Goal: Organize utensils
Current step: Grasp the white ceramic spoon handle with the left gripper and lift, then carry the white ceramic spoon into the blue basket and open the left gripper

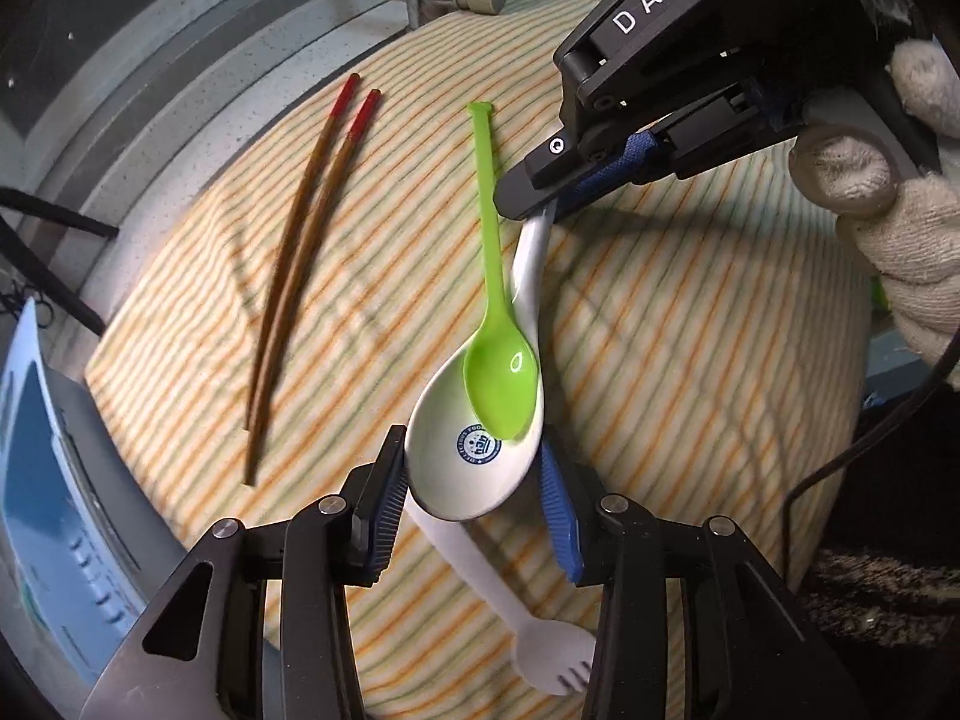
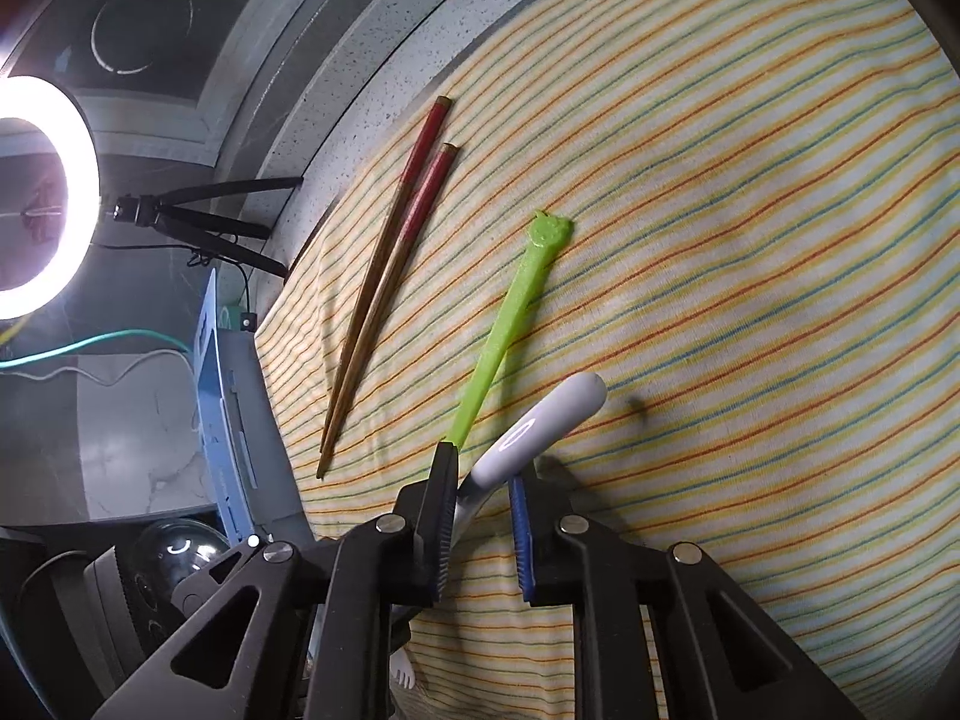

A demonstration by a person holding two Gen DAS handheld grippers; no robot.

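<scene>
The white soup spoon (image 1: 474,450) lies on the striped cloth (image 1: 690,360), the green spoon (image 1: 501,372) nested in its bowl, the chopsticks (image 1: 300,252) well apart. Your right gripper (image 1: 540,204) pinches the white handle; your left gripper (image 1: 474,516) brackets the bowl, fingers half-wide, contact unclear. Lift unevenly and the green spoon likely slides out; the white fork (image 1: 540,654) beneath may drag along.
</scene>
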